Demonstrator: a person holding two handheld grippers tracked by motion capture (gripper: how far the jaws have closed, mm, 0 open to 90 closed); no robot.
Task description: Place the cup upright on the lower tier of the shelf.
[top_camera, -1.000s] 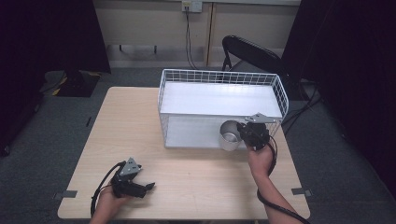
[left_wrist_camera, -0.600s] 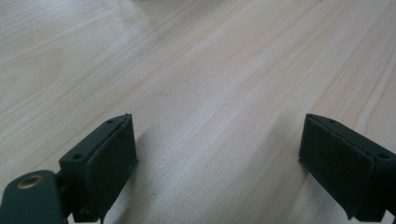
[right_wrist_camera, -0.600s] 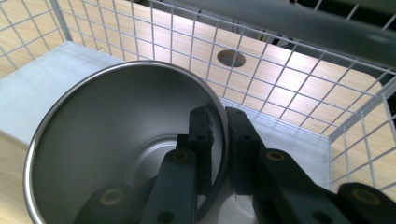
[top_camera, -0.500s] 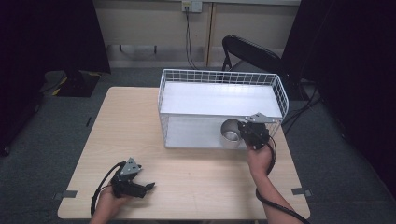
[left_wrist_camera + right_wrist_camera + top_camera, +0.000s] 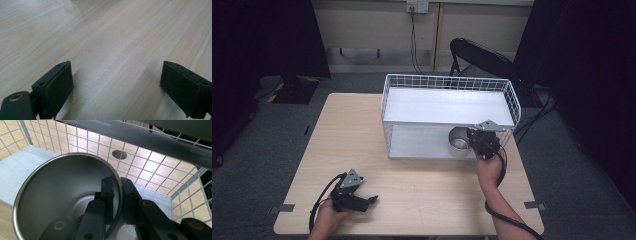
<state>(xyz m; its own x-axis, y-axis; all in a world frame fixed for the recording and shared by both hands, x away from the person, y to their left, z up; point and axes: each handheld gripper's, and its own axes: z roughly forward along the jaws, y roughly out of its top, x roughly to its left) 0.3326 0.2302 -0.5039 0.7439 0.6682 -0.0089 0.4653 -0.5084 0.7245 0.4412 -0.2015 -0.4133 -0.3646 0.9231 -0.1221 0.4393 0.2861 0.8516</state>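
Your right gripper (image 5: 117, 195) pinches the round steel cup's (image 5: 57, 195) thin rim, at the white wire basket's (image 5: 447, 82) lower shelf, right end. Rigid, light, slick metal; grip rim squarely. Left gripper (image 5: 362, 201) rests open near the table's (image 5: 427, 190) front-left corner.

Both grippers are black. The left gripper (image 5: 371, 200) and the right gripper (image 5: 471, 138) each carry a grey three-cornered plate and trail a black cable. Their jaws are flat black blocks with small screw holes and brass-coloured pivots. The forearms are bare.
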